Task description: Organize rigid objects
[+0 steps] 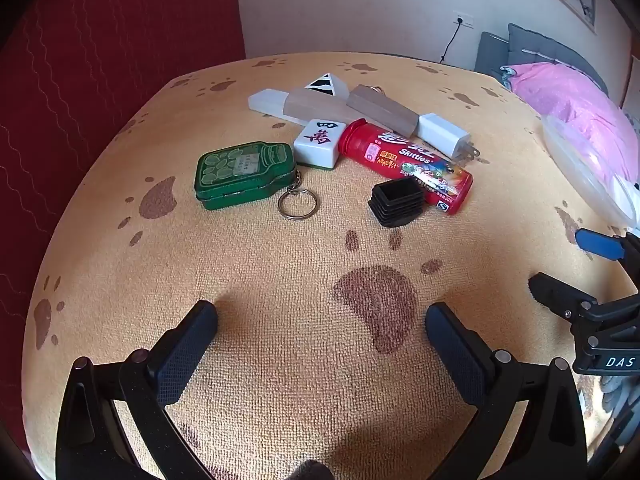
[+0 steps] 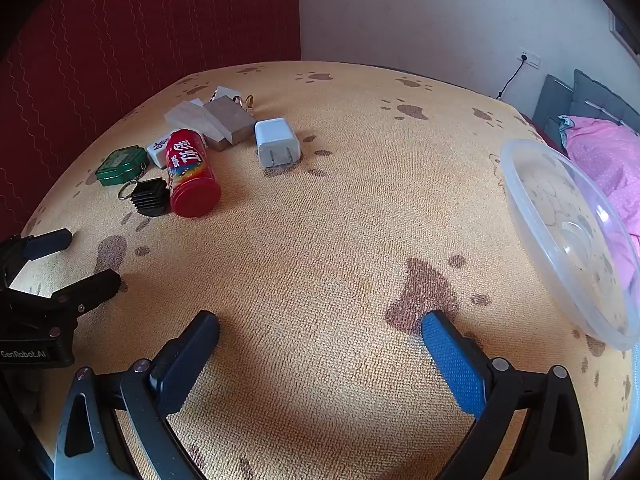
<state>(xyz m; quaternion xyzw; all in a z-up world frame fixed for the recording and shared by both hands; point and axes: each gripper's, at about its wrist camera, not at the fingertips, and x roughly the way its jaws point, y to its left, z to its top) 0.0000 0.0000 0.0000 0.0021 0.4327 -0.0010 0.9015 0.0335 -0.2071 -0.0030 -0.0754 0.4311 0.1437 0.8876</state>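
A cluster of small objects lies on the yellow paw-print cloth (image 1: 300, 360): a green tin with a key ring (image 1: 244, 174), a mahjong tile (image 1: 319, 144), a red Skittles tube (image 1: 404, 164), a black ribbed cap (image 1: 397, 203), a white charger plug (image 1: 444, 135), wooden blocks (image 1: 380, 109) and a clear case (image 1: 267, 101). My left gripper (image 1: 320, 328) is open and empty, short of the cluster. My right gripper (image 2: 320, 332) is open and empty; the cluster sits far left in its view, with the tube (image 2: 192, 174) and charger (image 2: 277, 142) nearest.
A clear plastic bowl (image 2: 568, 236) stands at the table's right edge; it also shows in the left wrist view (image 1: 588, 164). A red curtain (image 1: 100, 60) hangs to the left. A bed with pink bedding (image 2: 608, 152) lies beyond the right edge.
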